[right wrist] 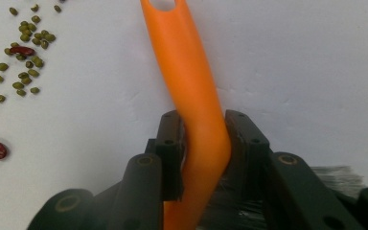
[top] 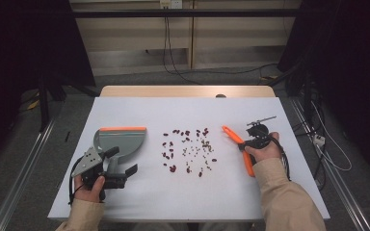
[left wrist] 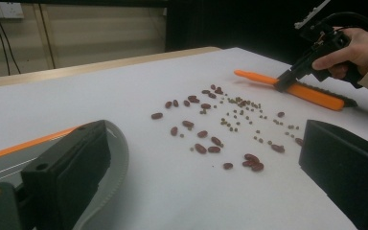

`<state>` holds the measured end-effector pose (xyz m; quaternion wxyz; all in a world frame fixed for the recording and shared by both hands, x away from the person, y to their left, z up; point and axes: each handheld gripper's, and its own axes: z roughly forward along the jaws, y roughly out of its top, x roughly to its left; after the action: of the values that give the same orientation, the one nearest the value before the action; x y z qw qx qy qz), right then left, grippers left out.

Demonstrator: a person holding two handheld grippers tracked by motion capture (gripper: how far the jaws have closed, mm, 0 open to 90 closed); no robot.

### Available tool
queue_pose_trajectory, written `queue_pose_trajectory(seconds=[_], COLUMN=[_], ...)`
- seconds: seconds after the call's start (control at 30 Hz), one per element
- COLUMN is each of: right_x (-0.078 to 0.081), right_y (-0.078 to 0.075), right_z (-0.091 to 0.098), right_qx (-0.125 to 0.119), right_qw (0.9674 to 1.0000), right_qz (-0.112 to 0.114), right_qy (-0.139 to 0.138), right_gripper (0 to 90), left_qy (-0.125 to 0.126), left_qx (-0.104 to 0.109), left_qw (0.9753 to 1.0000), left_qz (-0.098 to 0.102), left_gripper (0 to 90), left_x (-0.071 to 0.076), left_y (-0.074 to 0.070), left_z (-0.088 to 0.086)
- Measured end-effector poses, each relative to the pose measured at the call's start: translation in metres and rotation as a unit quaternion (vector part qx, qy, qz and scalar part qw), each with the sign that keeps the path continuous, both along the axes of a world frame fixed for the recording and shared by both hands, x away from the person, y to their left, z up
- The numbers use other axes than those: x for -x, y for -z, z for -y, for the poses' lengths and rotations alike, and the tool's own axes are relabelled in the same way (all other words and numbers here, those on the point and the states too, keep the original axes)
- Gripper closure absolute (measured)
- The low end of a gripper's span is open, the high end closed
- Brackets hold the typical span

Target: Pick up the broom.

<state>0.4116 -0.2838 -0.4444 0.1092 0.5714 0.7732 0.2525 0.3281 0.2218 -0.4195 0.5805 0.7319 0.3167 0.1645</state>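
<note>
Two hand-held grippers, both at work on the white desk.

Item one: right gripper, near the desk's right edge. Jaws closed tight on the orange handle of a small brush, which passes between the pads at a bend in the handle; dark bristles show behind the jaws. Brush lies flat on the desk, its holed tip pointing toward the far edge, its bristle end back toward the near edge under the hand.

Item two: left gripper, near the desk's left edge. Jaws stand wide apart with nothing pressed between them; one jaw rests over the rim of a grey dustpan with an orange lip, the pan's handle lying at the gripper. Whether the pads touch the pan cannot be told.

Item three: scattered beans, red kidney beans and smaller green ones, spread loosely across the middle of the desk, between pan and brush. Nearest green beans lie just beside the brush tip; the pan's orange lip sits well apart from them on the left.

Step in hand, as judged: brush gripped, sweep not yet begun, pan not yet secured. Next move calls for closing the left jaws on the pan handle, then drawing the bristles through the beans toward the pan's lip without flicking any off the desk.
</note>
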Motion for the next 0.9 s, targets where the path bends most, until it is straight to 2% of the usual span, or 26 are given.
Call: queue_pose_trajectory(seconds=[0.07, 0.27, 0.4, 0.5, 0.57, 0.6, 0.63, 0.67, 0.7, 0.73, 0.77, 0.8, 0.87, 0.9], right_x=[0.001, 0.006, 0.013, 0.022, 0.029, 0.037, 0.037, 0.041, 0.048, 0.048, 0.054, 0.054, 0.06, 0.06], right_y=[-0.001, -0.005, -0.009, -0.013, -0.016, -0.022, -0.022, -0.025, -0.031, -0.031, -0.036, -0.036, -0.04, -0.04], right_z=[-0.002, 0.001, 0.008, 0.01, 0.011, 0.013, 0.013, 0.013, 0.014, 0.014, 0.014, 0.014, 0.011, 0.011], right_qx=[0.008, -0.004, -0.034, -0.042, -0.052, -0.073, -0.073, -0.08, -0.102, -0.102, -0.117, -0.117, -0.139, -0.139], right_qw=[1.0, 0.9992, 0.9974, 0.9946, 0.9911, 0.9859, 0.9859, 0.9826, 0.9759, 0.9759, 0.9689, 0.9689, 0.961, 0.961], right_qz=[0.006, 0.038, 0.061, 0.094, 0.12, 0.149, 0.149, 0.166, 0.191, 0.191, 0.215, 0.215, 0.237, 0.237], right_qy=[-0.001, 0.011, 0.016, 0.017, 0.02, 0.025, 0.025, 0.027, 0.031, 0.031, 0.033, 0.033, 0.029, 0.029], right_gripper=[69.2, 69.4, 69.4, 69.4, 69.5, 69.7, 69.7, 69.7, 69.9, 69.9, 70.1, 70.1, 70.4, 70.4], left_qy=[0.003, 0.005, 0.013, 0.012, 0.02, 0.026, 0.03, 0.034, 0.04, 0.046, 0.051, 0.056, 0.063, 0.071], left_qx=[0.0, 0.002, -0.003, -0.01, -0.006, -0.009, -0.01, -0.009, -0.009, -0.012, -0.009, -0.012, -0.009, -0.006], left_qw=[1.0, 1.0, 0.9999, 0.9999, 0.9998, 0.9996, 0.9994, 0.9993, 0.999, 0.9987, 0.9985, 0.9982, 0.9979, 0.9974], left_qz=[0.0, 0.0, -0.001, 0.006, 0.007, 0.011, 0.011, 0.012, 0.015, 0.017, 0.018, 0.017, 0.013, 0.01], left_gripper=[3.4, 3.4, 3.4, 3.4, 3.4, 3.4, 3.4, 3.4, 3.4, 3.4, 3.5, 3.5, 3.6, 3.6], left_x=[0.0, -0.001, -0.001, 0.001, 0.004, 0.004, 0.006, 0.007, 0.008, 0.008, 0.01, 0.011, 0.012, 0.012], left_y=[0.0, 0.0, 0.0, -0.002, -0.006, -0.008, -0.01, -0.012, -0.015, -0.018, -0.021, -0.023, -0.027, -0.028], left_z=[0.001, 0.003, 0.007, 0.012, 0.017, 0.02, 0.024, 0.029, 0.034, 0.039, 0.045, 0.051, 0.065, 0.071])
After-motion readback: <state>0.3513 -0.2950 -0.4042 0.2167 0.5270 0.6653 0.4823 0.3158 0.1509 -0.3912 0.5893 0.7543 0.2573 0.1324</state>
